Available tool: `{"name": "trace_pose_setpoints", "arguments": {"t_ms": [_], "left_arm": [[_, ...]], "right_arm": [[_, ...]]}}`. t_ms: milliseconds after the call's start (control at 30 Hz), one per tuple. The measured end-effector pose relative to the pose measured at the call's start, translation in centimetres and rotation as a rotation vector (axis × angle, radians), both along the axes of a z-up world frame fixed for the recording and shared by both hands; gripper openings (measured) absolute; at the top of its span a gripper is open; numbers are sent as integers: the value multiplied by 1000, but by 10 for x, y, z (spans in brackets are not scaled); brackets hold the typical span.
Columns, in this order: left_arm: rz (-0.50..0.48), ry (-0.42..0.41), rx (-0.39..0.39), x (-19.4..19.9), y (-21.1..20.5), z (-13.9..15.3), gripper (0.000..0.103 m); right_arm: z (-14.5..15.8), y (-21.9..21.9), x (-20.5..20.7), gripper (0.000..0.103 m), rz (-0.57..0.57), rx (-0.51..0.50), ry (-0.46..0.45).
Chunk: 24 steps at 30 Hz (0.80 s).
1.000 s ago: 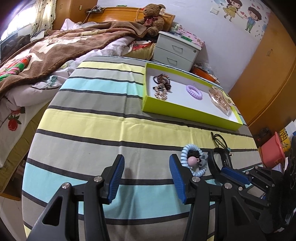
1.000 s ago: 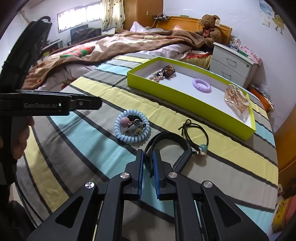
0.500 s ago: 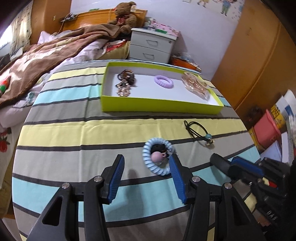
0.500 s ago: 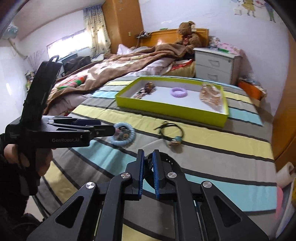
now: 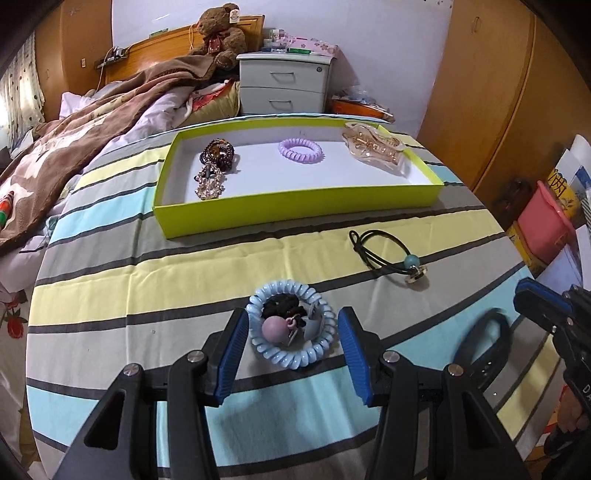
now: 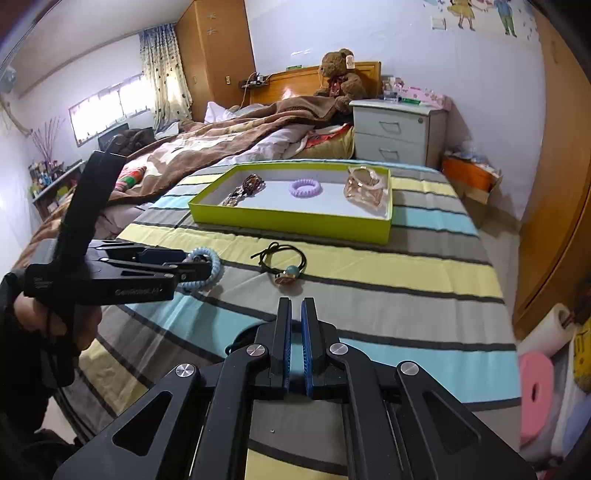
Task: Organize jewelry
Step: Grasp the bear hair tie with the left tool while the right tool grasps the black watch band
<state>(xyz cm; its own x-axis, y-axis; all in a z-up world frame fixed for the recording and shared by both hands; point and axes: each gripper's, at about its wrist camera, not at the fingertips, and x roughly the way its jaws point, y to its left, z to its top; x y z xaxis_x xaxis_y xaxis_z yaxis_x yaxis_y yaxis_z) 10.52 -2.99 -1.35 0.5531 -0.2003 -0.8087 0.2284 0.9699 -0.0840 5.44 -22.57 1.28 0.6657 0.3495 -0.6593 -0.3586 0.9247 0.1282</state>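
L tool (image 5: 291, 347) angled down, fingers apart astride blue coil tie (image 5: 291, 328); R tool (image 6: 295, 343) clamped on black band (image 5: 484, 343).

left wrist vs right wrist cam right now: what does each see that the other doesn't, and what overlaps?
Left wrist only: the black band hanging from the right gripper, plus the pink bead inside the blue coil tie.

Right wrist only: the hand holding the left gripper, seen side-on, and the window.

Both: green tray, purple coil tie, black elastic with teal bead, teddy bear.
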Motion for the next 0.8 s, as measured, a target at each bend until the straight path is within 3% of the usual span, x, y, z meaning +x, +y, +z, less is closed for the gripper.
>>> {"name": "trace_pose_setpoints", "arguments": {"t_ms": [200,300,567,800], "left_arm": [[26,15,-15,4,5,-3,41],[25,12,-12,5,3,-2,36],[24,-9,-39,0,6,8,31],[20,-22,-66,-4,12,16,31]], "right_arm": [[-4,-5,2,7,-1,8,22],[-8,-10,9,14,-8,-1,63],[-28,-1,29,15,56,-107,189],[-35,12,32,15,111,-167,221]]}}
